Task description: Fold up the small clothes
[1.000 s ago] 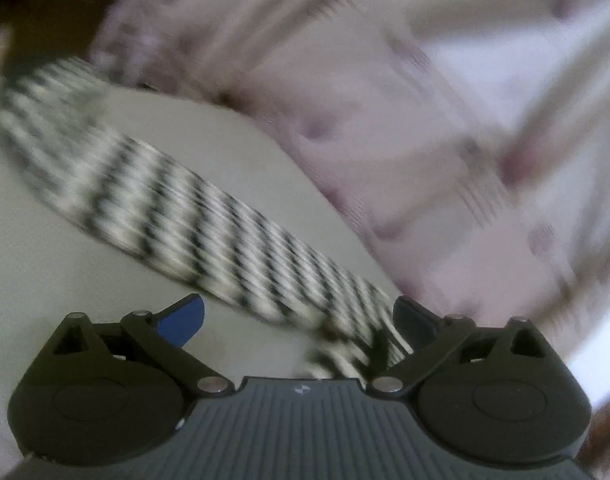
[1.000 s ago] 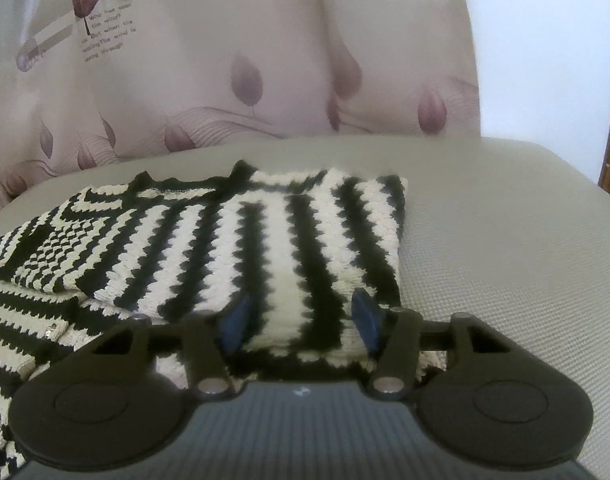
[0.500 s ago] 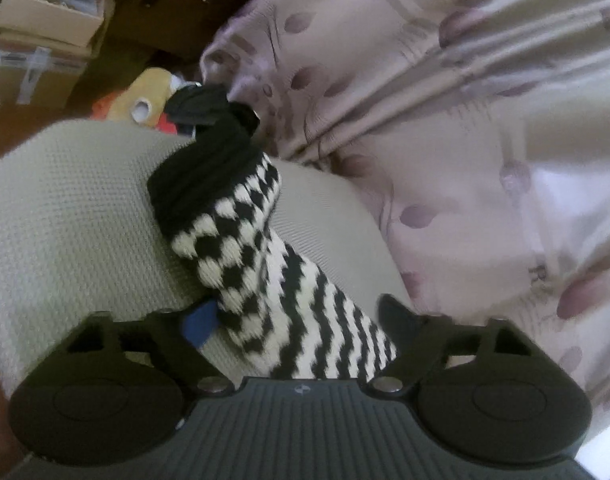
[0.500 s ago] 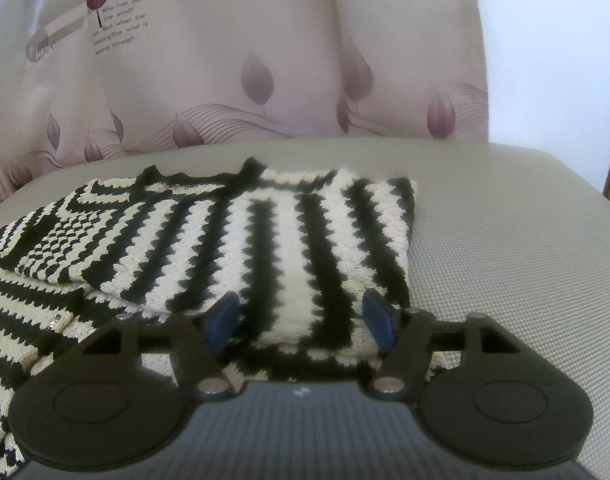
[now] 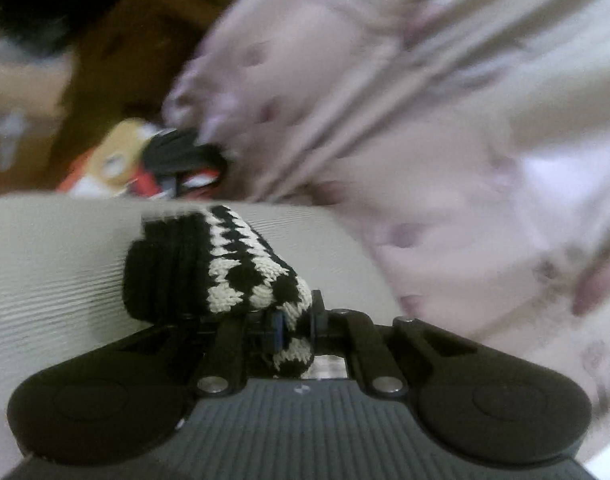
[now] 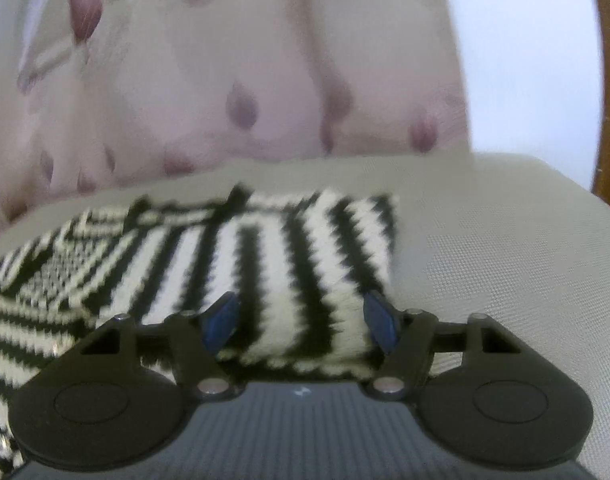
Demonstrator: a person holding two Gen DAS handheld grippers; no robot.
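A black-and-white zigzag knit sweater [image 6: 265, 256] lies flat on a grey cushion [image 6: 505, 260]. In the left wrist view, my left gripper [image 5: 295, 324] is shut on the sweater's sleeve [image 5: 225, 272], whose black cuff end bunches up ahead of the fingers and sits a little above the cushion [image 5: 45, 260]. In the right wrist view, my right gripper [image 6: 301, 320] is open and straddles the near edge of the sweater's body. Striped fabric shows between its blue pads [image 6: 221, 318], which do not press on it.
A pale curtain [image 6: 225, 60] with purple leaf prints hangs right behind the cushion, also in the left view [image 5: 425, 120]. Colourful toys [image 5: 121, 160] lie on the floor past the cushion's far edge. A brown wooden frame [image 6: 609, 80] stands at the right.
My left gripper has shut on the sleeve and drawn it up and back, so the cuff now bunches just ahead of the fingers. My right gripper's fingers have spread wider over the sweater's edge.
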